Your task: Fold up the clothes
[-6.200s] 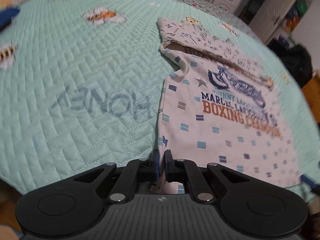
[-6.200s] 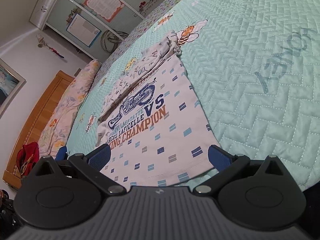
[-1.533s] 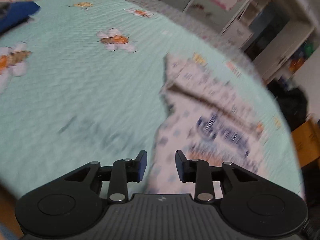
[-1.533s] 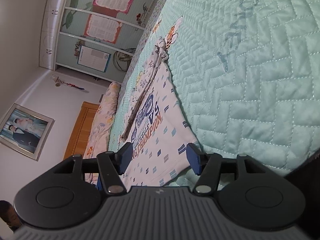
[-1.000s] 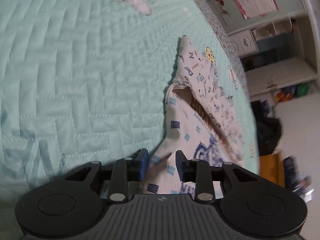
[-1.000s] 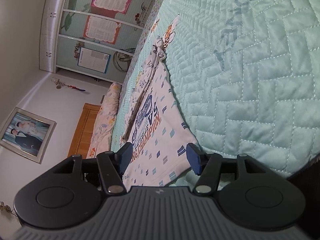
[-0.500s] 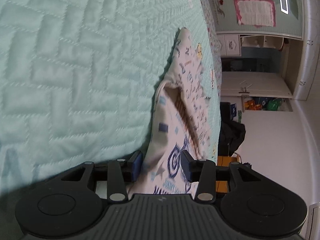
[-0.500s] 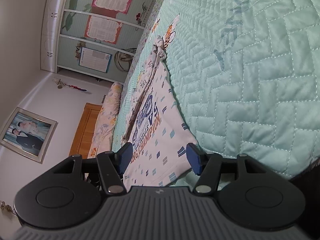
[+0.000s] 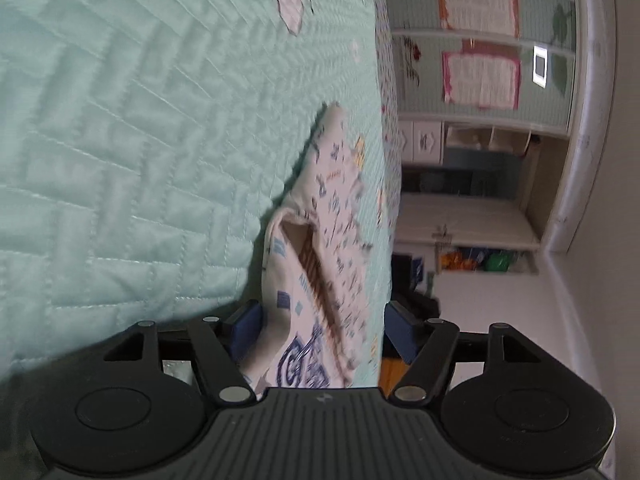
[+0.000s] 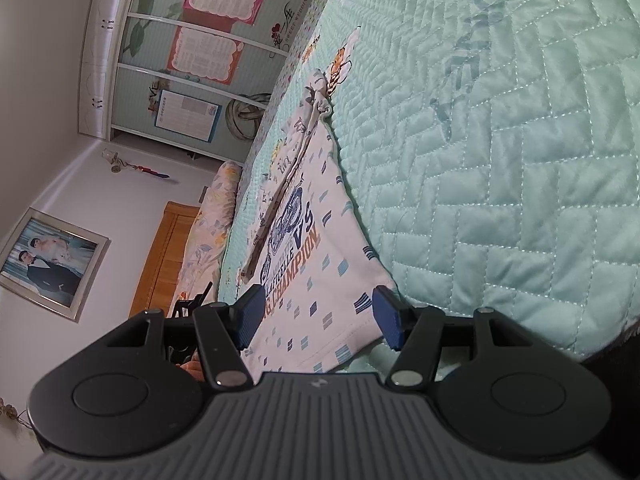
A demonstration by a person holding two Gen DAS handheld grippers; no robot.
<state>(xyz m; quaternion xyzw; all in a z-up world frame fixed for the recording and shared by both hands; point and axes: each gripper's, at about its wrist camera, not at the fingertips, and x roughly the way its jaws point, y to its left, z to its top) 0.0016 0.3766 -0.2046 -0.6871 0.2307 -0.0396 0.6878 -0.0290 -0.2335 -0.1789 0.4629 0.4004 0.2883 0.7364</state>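
A white printed T-shirt (image 10: 316, 264) with blue and orange "CHAMPION" lettering lies flat on a mint quilted bedspread (image 10: 500, 160), partly folded along its far side. My right gripper (image 10: 318, 312) is open, low over the shirt's near hem, its fingers on either side of the hem corner. My left gripper (image 9: 322, 330) is open and low at the shirt's upper edge (image 9: 316, 280), the fabric lying between its fingers near the folded sleeve (image 9: 332, 168).
The bedspread (image 9: 120, 140) has bee prints and stretches wide beside the shirt. A wardrobe with posters (image 10: 192, 52), a wooden headboard (image 10: 160, 256) and pillows (image 10: 208, 232) lie beyond. Shelves and a doorway (image 9: 472, 208) lie past the bed's edge.
My left gripper let go of the hem, moved up along the shirt's side toward the sleeve, dropped low and opened wider. My right gripper has stayed open at the hem.
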